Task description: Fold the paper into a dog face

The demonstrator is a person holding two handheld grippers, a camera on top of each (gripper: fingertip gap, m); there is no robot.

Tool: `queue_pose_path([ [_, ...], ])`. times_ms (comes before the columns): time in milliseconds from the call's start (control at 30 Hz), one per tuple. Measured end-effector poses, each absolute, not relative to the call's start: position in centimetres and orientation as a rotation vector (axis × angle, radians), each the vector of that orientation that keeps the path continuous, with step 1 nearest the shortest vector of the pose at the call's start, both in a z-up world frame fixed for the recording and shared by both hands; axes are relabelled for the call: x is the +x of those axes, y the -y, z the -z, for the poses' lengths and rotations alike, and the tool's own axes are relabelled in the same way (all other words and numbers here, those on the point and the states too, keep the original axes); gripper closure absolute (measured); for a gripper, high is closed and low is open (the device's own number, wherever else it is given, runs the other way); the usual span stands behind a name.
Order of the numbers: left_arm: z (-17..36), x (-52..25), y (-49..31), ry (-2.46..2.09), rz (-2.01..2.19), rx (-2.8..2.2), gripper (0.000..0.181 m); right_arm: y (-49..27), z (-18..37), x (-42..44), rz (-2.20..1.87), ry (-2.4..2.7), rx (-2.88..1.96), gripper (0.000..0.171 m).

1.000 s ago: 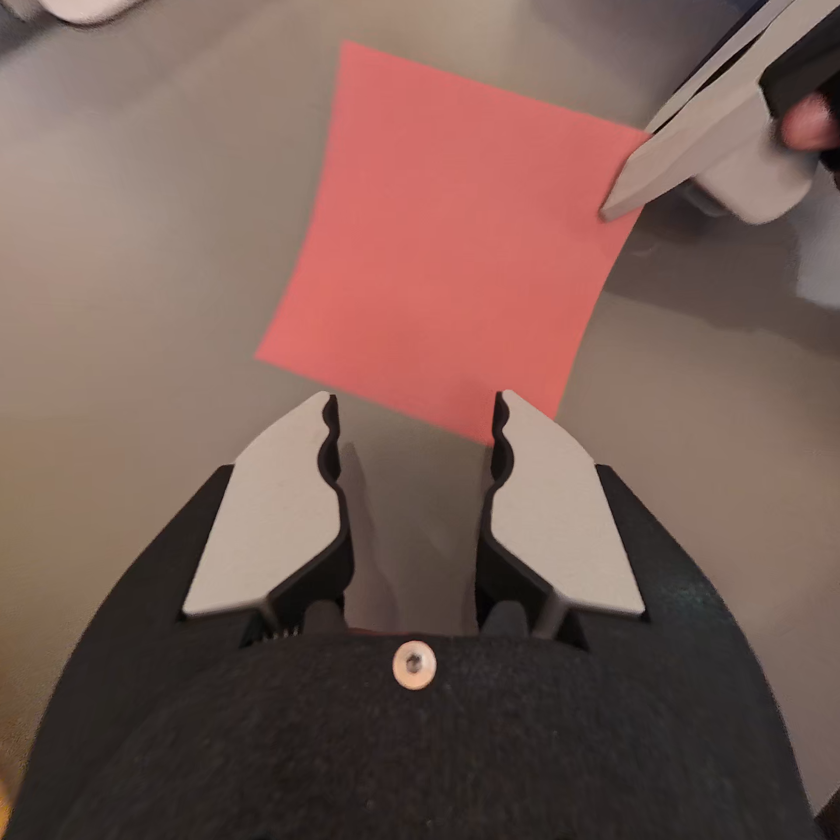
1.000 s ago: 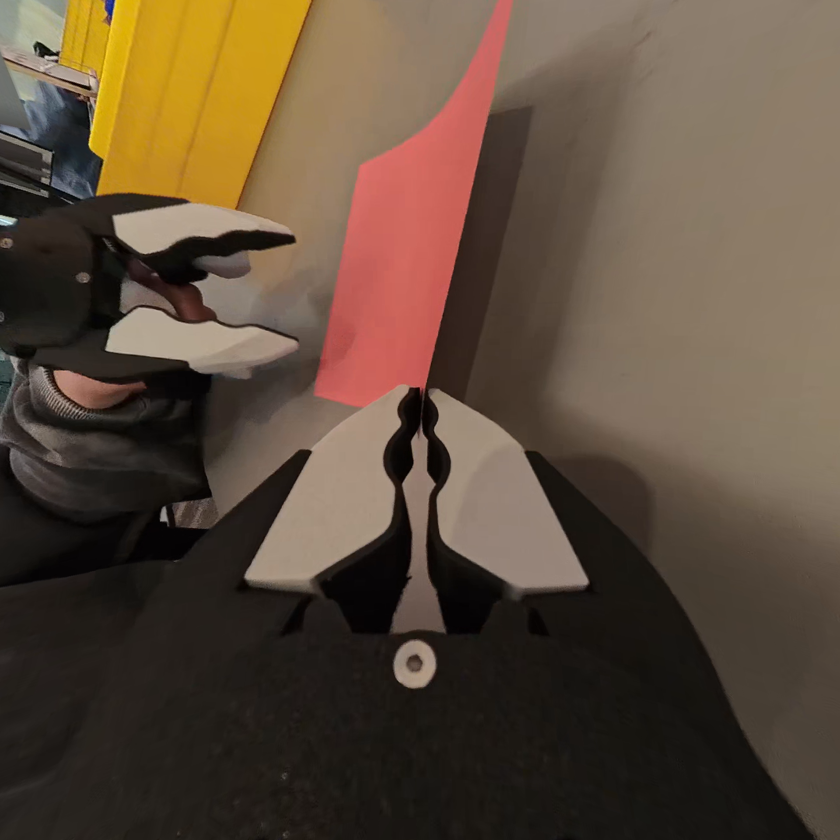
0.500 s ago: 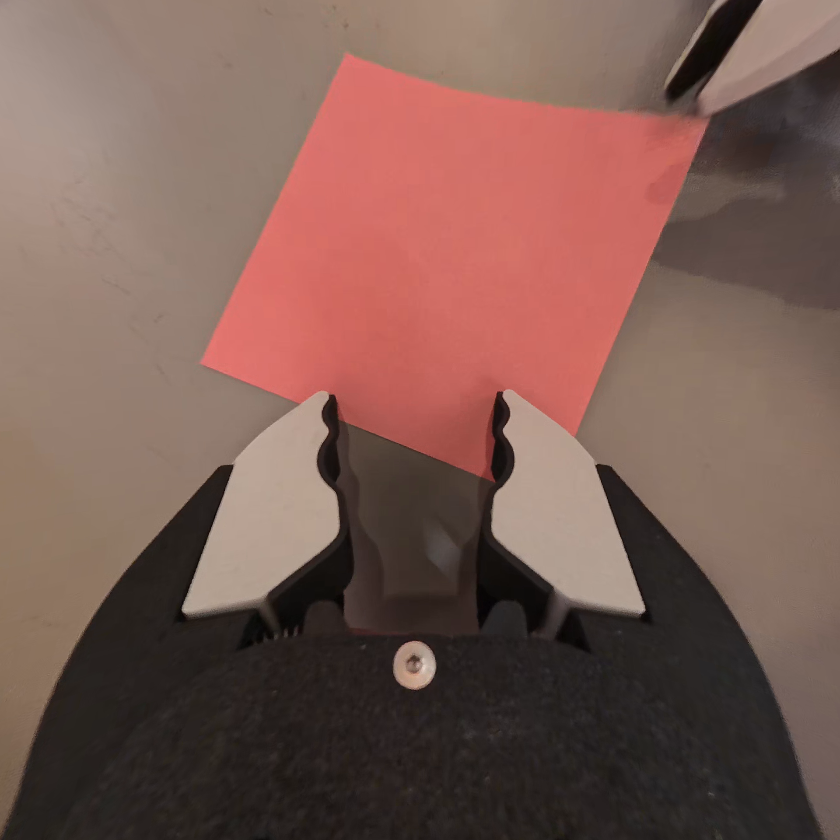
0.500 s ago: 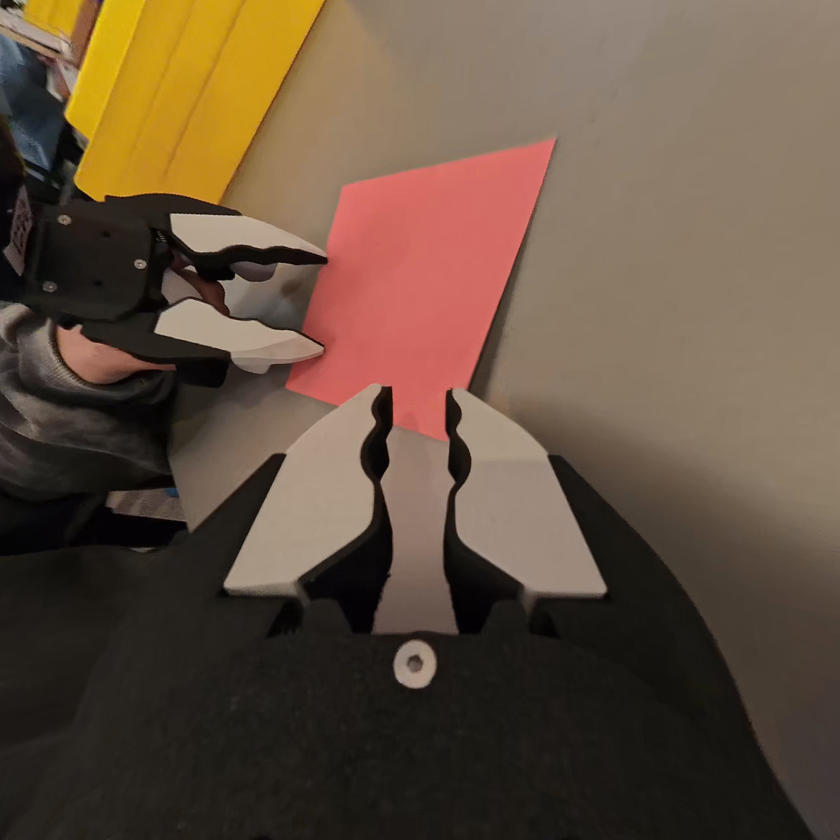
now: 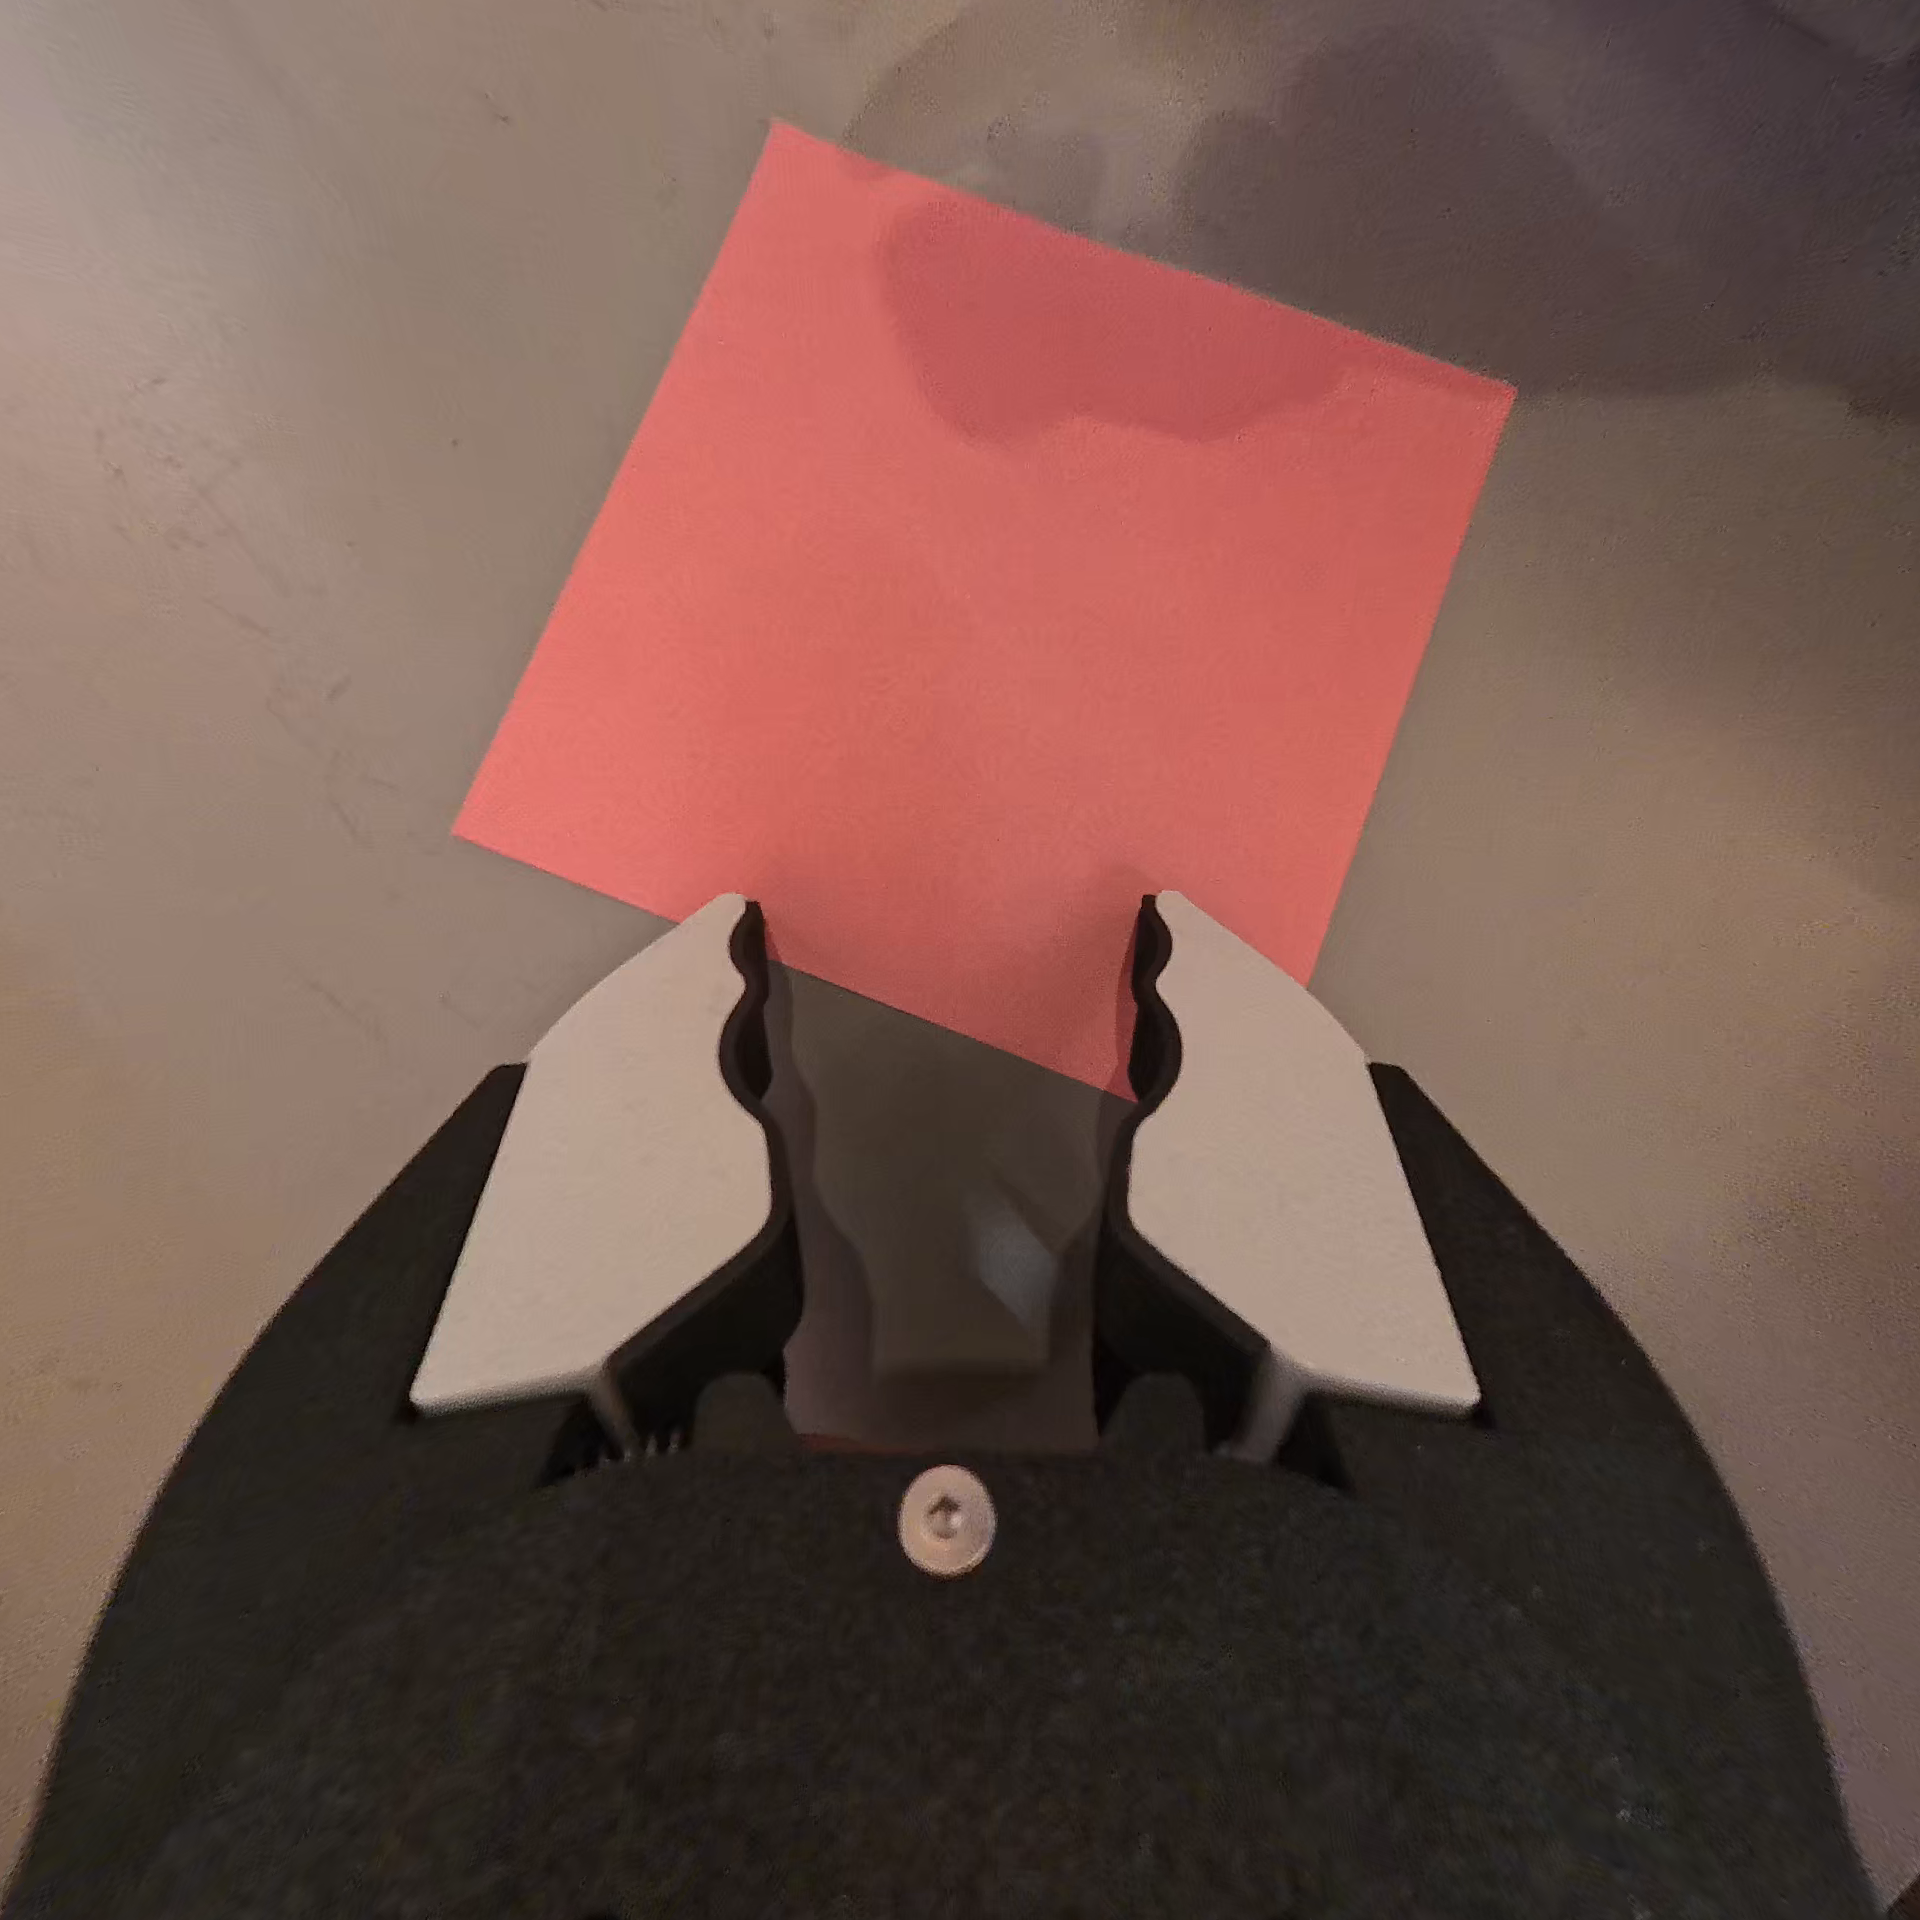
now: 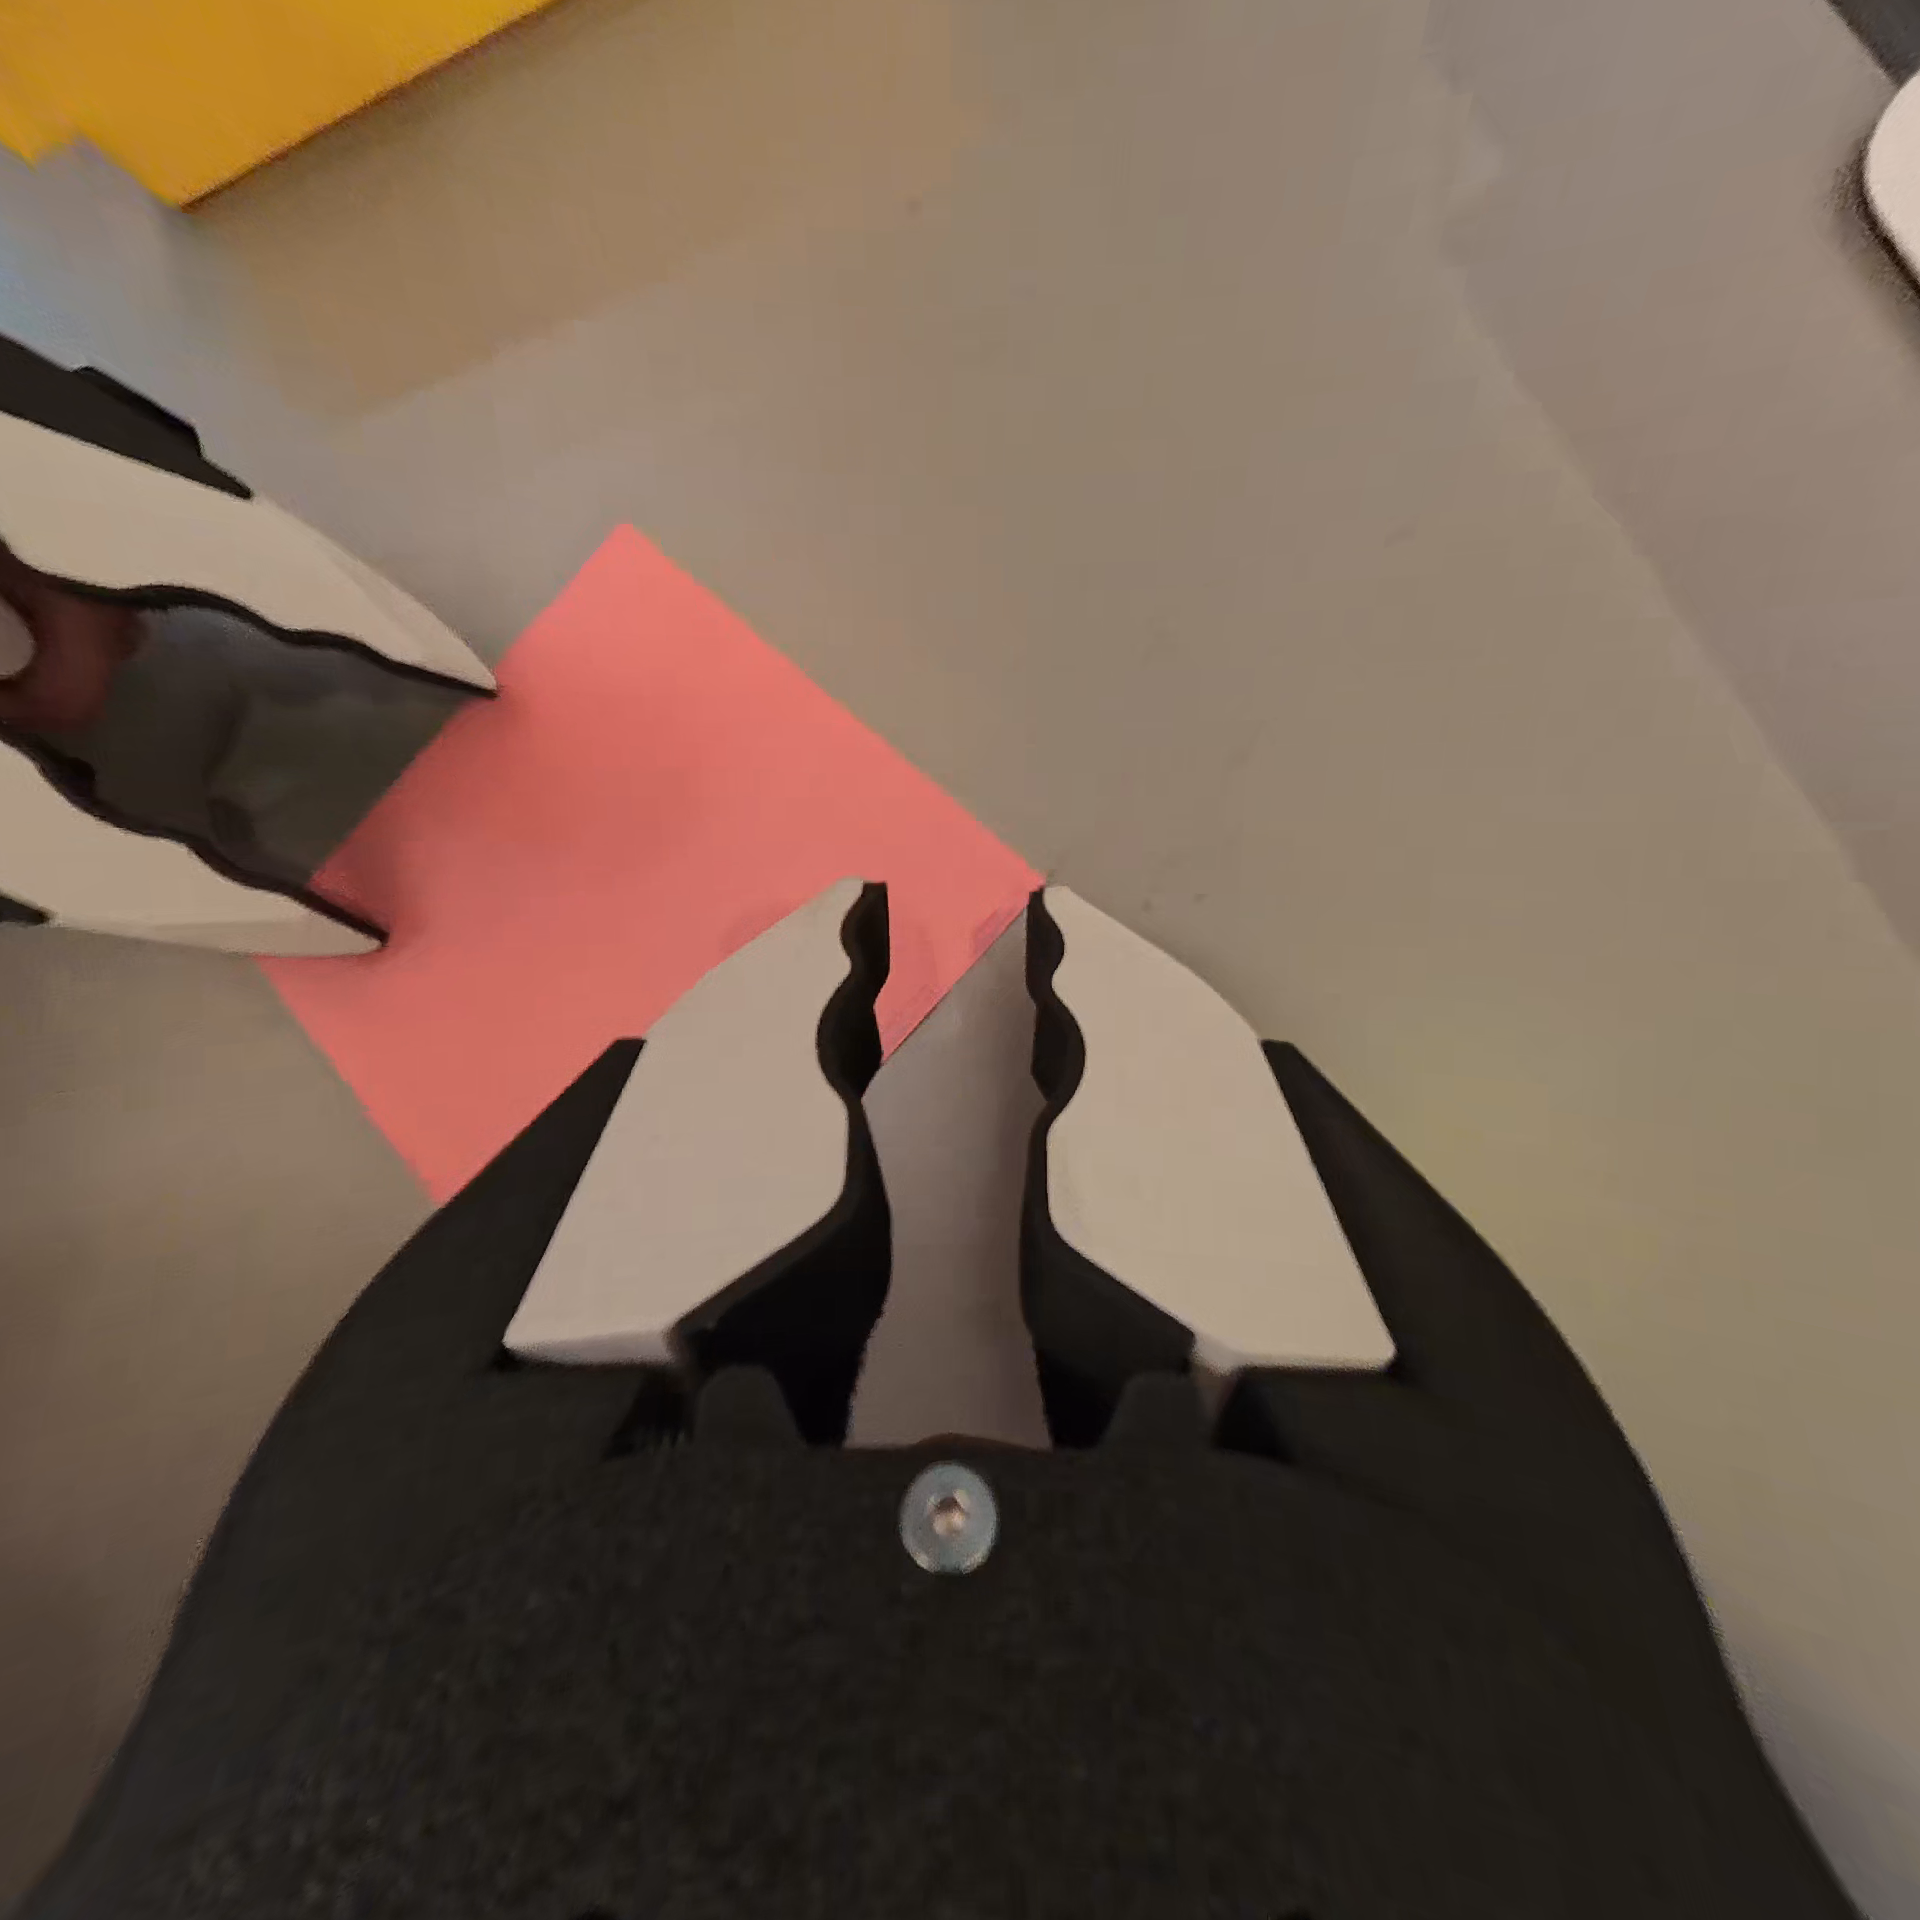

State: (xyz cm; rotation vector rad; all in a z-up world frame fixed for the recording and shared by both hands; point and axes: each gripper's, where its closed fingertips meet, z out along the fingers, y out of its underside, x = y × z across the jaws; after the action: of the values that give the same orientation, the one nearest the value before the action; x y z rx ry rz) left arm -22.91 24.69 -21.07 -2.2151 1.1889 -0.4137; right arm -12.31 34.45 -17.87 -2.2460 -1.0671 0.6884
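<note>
A square sheet of pink paper (image 5: 966,613) lies flat and unfolded on the grey table (image 5: 208,520). My left gripper (image 5: 945,904) is open, its tips over the paper's near edge. In the right wrist view the paper (image 6: 644,842) lies ahead and to the left. My right gripper (image 6: 956,894) is open a little and empty, its tips at the paper's right corner. The left gripper (image 6: 436,821) also shows there at the left, open, with both tips at the paper's left edge.
A yellow flat object (image 6: 239,83) lies at the far left of the table in the right wrist view. A white rounded object (image 6: 1896,177) sits at the right edge. The grippers' ends are close to 15 centimeters from one another. The white rounded object (image 6: 1896,177) lies around 20 centimeters away from my right fingertips.
My right gripper opened and let go of the paper's corner. The paper dropped from a lifted, curved pose to flat on the table. My left gripper moved in over its near edge.
</note>
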Motion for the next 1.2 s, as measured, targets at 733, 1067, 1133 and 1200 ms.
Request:
queue_pose_path([
  [733,21.1,-22.9,-24.2,-1.143,0.402,-2.231,0.112,-35.8,21.0,-13.0,-0.529,1.303,-2.103,0.159],
  [1067,21.1,-22.9,-24.2,-1.137,0.4,-2.235,0.112,-35.9,21.0,-13.3,-0.389,1.387,-2.047,0.171],
  [1133,21.1,-22.9,-24.2,-1.138,0.399,-2.237,0.112,-35.4,21.1,-13.5,-0.399,1.41,-2.06,0.171],
  [1200,21.1,-22.9,-24.2,-1.138,0.398,-2.239,0.112,-34.8,21.0,-13.8,-0.442,1.423,-2.074,0.171],
])
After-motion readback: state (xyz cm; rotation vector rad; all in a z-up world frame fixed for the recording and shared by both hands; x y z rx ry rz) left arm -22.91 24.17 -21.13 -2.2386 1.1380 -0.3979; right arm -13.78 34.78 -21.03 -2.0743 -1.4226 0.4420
